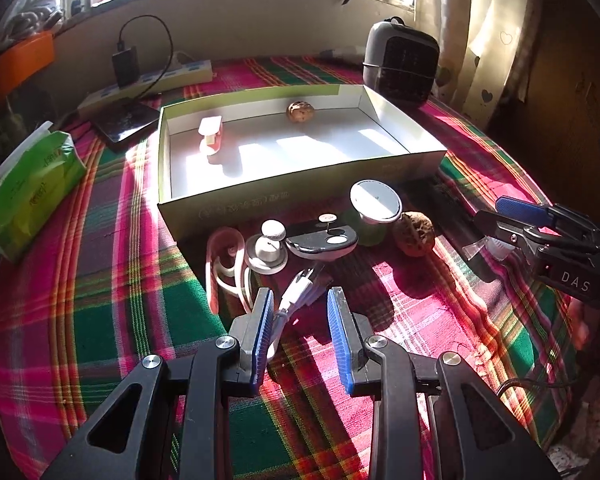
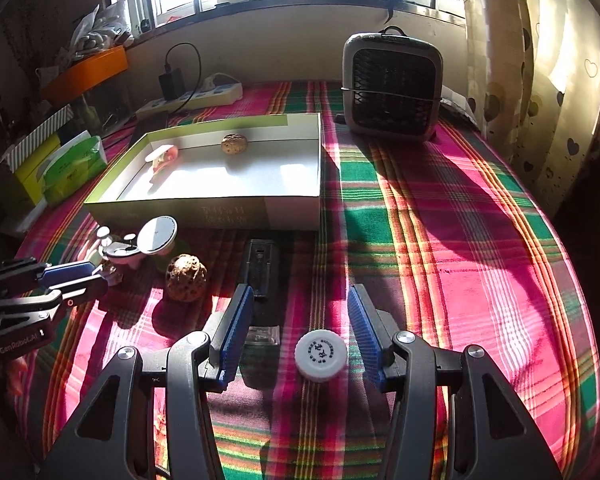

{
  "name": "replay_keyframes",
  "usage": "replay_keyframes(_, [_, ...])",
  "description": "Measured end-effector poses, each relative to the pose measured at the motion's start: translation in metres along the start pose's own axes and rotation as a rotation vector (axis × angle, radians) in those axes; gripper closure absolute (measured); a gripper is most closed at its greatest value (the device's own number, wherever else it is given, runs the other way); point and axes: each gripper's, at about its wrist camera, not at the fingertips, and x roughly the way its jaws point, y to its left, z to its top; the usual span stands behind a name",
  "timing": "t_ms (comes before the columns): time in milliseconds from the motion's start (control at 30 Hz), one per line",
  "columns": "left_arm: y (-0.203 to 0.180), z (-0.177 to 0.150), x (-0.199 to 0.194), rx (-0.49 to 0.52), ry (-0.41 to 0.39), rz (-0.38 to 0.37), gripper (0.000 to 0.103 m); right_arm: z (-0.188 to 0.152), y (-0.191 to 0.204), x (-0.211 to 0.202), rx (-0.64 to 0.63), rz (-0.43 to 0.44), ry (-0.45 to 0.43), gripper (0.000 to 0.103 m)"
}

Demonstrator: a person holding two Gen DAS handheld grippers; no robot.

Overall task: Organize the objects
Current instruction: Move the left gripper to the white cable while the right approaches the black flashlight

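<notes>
Left gripper (image 1: 300, 334) gapes over the limp white cable (image 1: 296, 300); right gripper (image 2: 300, 334), open, straddles a light, probably plastic cap (image 2: 320, 355): pinch its rim.

1. Your tablecloth (image 2: 440, 216) is woven plaid cloth, matt, creased.
2. The box (image 1: 284, 200), centre of the left view, looks like cardboard: smooth white inside, printed green outside.
3. The walnut (image 1: 414, 234) beside it is rough, pitted and dull.
4. The round mirror (image 1: 375, 202) shines glossy in a white plastic rim.
5. Your left gripper (image 1: 300, 344) has ribbed blue pads on matt black plastic arms with bright metal pins.
6. The bottle cap (image 2: 321, 356), lower centre of the right view, is white ridged plastic.
7. The tissue pack (image 1: 32, 192), at left, has glossy green wrap.
</notes>
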Motion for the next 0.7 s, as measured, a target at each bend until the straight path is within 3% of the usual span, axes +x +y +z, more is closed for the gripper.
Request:
replay_keyframes(367, [-0.013,-0.004,0.000,-0.008,0.023,-0.066,0.077,-0.003,0.008,0.004,-0.021,0.039,0.020,0.050])
replay_keyframes(700, [-0.014,-0.003,0.004,-0.013,0.023,-0.014,0.077,-0.001,0.017,0.011,-0.054,0.038,0.034,0.050])
